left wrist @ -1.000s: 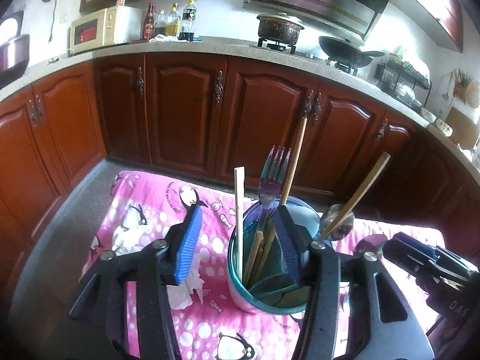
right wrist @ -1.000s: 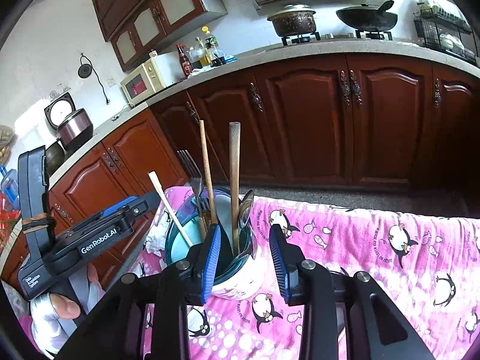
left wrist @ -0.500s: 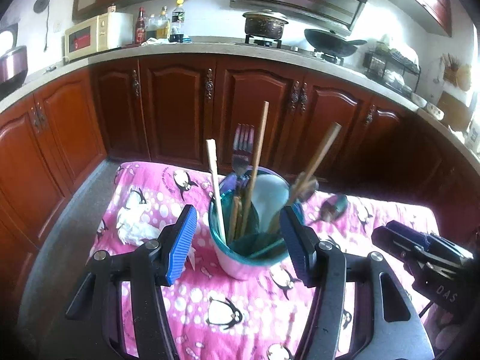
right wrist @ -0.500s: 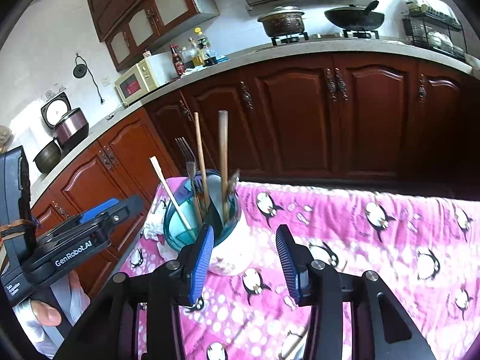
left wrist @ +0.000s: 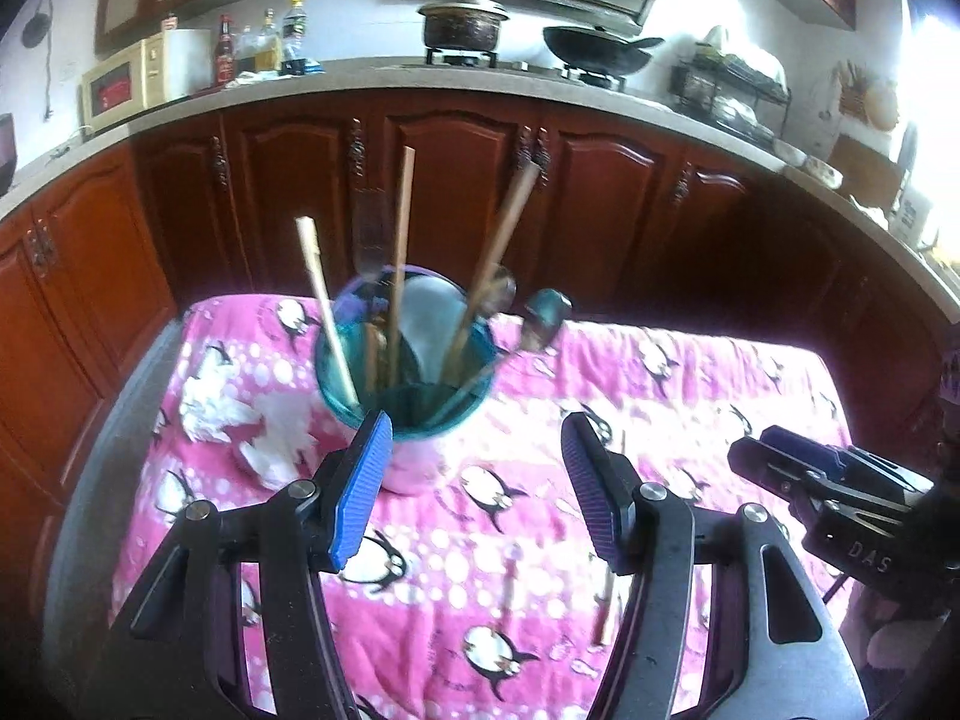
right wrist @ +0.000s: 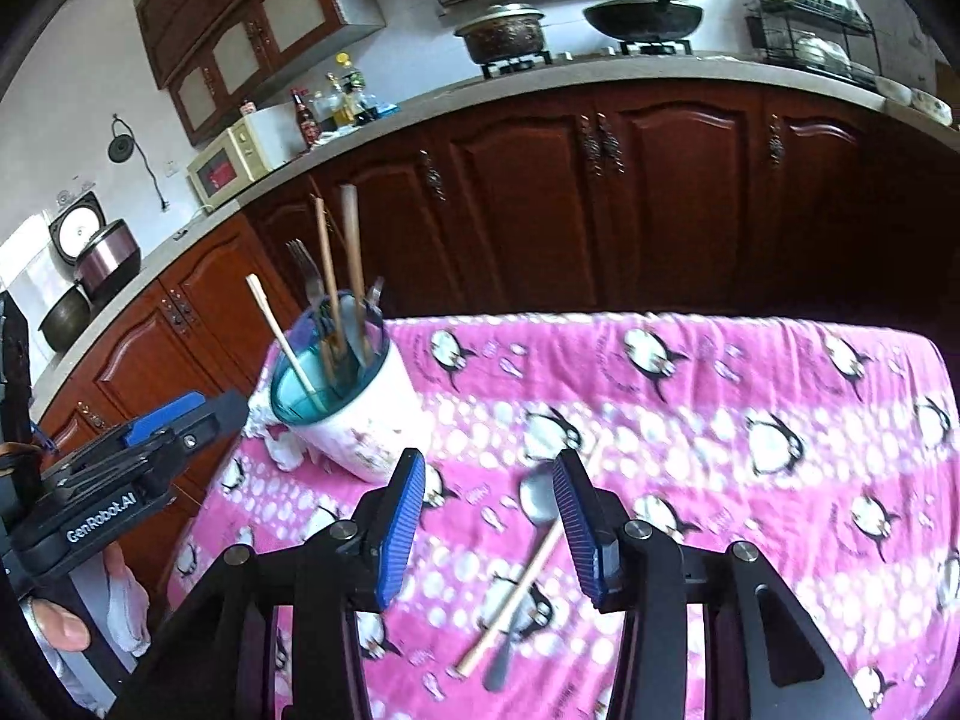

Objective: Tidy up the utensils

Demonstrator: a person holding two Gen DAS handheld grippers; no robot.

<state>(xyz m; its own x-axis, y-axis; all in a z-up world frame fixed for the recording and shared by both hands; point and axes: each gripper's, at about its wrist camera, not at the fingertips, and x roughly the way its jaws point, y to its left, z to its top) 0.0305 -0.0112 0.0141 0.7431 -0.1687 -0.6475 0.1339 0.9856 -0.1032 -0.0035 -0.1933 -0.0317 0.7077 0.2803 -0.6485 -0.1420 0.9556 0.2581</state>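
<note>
Both grippers' fingers apart, seemingly empty, above the spoon

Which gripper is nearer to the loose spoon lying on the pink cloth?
Right. The right gripper hangs just over the spoon, whose bowl shows between its open fingers. The left gripper sits off to the side, nearer the utensil cup.

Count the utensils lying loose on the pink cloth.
2: a metal spoon and a wooden stick, crossing, just ahead of the right claw; more may be hidden behind it.
</note>
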